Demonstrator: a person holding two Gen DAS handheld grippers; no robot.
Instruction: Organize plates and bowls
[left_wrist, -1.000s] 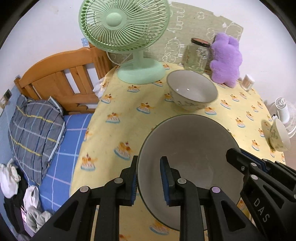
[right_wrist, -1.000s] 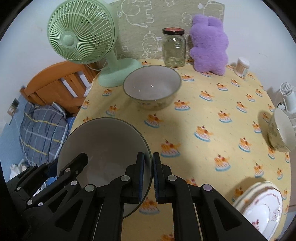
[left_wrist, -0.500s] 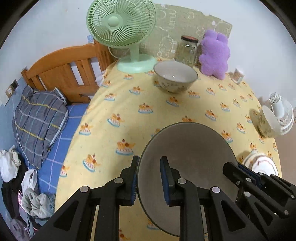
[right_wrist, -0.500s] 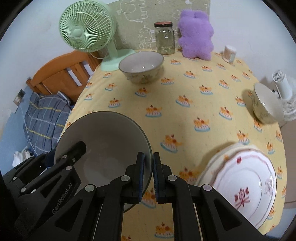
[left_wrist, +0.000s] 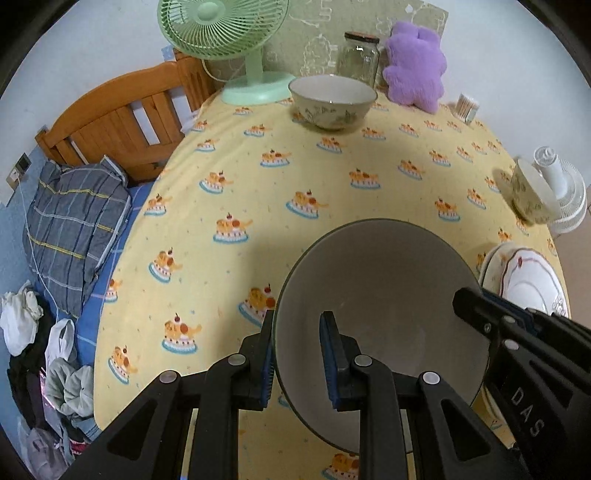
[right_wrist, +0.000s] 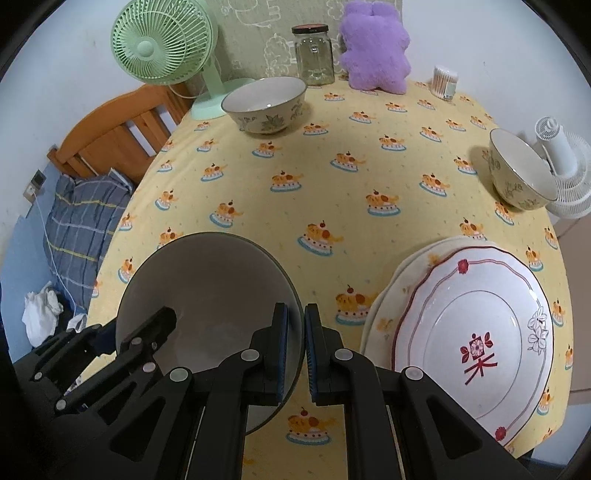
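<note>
A large grey bowl (left_wrist: 376, 295) hangs over the near part of the yellow tablecloth, carried by both grippers. My left gripper (left_wrist: 297, 325) is shut on its left rim, one finger inside and one outside. On the opposite rim my right gripper (right_wrist: 295, 314) is shut, with the grey bowl (right_wrist: 210, 280) to its left. A stack of plates (right_wrist: 472, 325), the top one white with red flowers, lies just right of the bowl. A flowered bowl (right_wrist: 266, 101) stands at the back near the fan. A smaller flowered bowl (right_wrist: 517, 173) sits at the right edge.
At the back of the table stand a green fan (right_wrist: 162, 48), a glass jar (right_wrist: 314, 55), a purple plush toy (right_wrist: 373, 48) and a cotton-swab tub (right_wrist: 445, 81). A white fan (right_wrist: 565, 177) is beyond the right edge. A wooden bed (left_wrist: 122, 114) with a pillow lies to the left.
Both grippers have carried the grey bowl back from the fan toward the near side of the table. The stack of plates has come into view at the right.
</note>
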